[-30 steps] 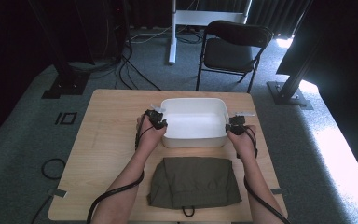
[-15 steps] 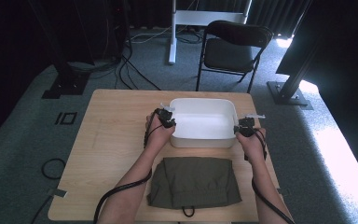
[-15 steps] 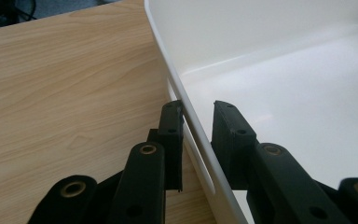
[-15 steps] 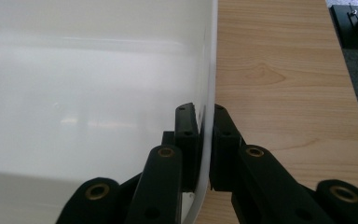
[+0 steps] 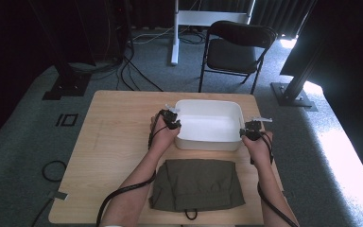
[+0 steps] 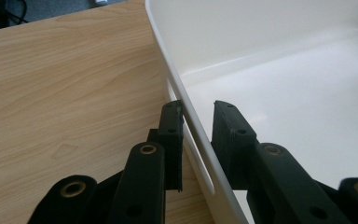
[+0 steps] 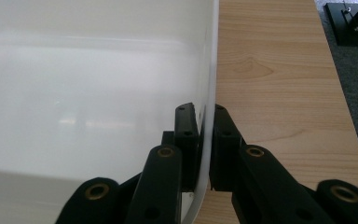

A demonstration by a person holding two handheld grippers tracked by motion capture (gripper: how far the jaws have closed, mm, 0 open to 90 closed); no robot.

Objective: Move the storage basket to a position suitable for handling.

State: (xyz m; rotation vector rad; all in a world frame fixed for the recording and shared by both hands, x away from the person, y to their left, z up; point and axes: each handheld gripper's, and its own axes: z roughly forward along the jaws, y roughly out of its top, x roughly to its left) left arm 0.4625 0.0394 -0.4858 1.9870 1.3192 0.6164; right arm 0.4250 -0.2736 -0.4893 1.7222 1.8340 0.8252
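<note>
A white plastic bin [image 5: 209, 125] stands on the wooden table [image 5: 118, 137], right of the middle. My left gripper [image 5: 171, 121] is at the bin's left wall and my right gripper [image 5: 252, 130] at its right wall. In the left gripper view the black jaws of the left gripper [image 6: 198, 116] straddle the bin's rim [image 6: 168, 56], one outside by a handle slot and one inside. Seen from the right gripper view, the right gripper [image 7: 204, 116] is clamped tight on the thin bin wall [image 7: 210, 56]. The bin holds nothing.
A folded olive-green cloth [image 5: 196, 185] with a small loop lies near the table's front edge, between the person's forearms. Behind the table stand a black folding chair [image 5: 238, 49], a white stand [image 5: 176, 28] and floor cables. Bare tabletop lies to the left.
The bin has slid to the right across the table, carried between both grippers, and both hands moved right with it. The cloth stayed put.
</note>
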